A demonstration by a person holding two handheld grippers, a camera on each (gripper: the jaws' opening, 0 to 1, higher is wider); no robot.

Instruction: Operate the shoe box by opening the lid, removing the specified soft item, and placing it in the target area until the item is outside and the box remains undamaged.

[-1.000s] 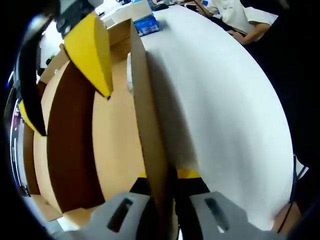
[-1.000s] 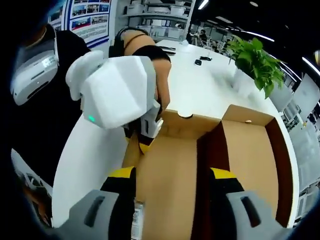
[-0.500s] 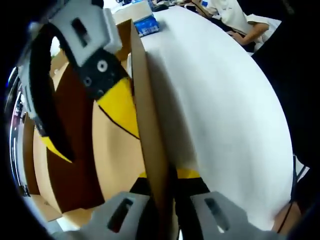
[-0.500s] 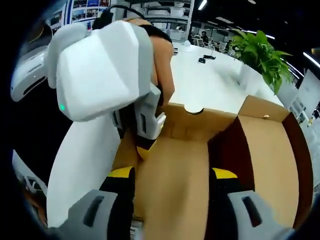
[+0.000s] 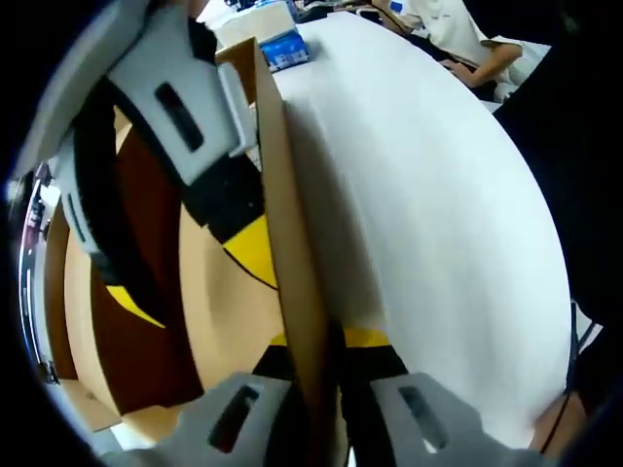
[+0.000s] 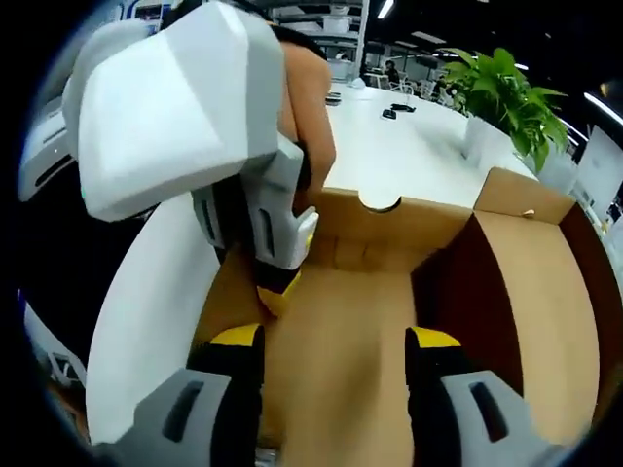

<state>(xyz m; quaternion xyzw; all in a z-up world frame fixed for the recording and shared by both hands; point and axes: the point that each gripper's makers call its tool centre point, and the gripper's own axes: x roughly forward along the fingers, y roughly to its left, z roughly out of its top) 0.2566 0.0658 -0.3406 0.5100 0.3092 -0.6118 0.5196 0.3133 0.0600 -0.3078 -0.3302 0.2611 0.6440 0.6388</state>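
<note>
No writing can be read. The box (image 6: 370,321) sits open on the white table (image 5: 438,195), and its bare cardboard floor is all that can be seen inside. The left gripper (image 5: 316,350) is clamped on the box's side wall (image 5: 292,243). The right gripper (image 6: 331,341) hangs over the box interior, jaws apart, holding nothing. A plant (image 6: 501,97) stands beyond.

White table (image 5: 438,214) under me. Green plant (image 6: 501,92) beside it, shelving (image 6: 336,17) behind. Ceiling strip lights (image 6: 387,8) on.
</note>
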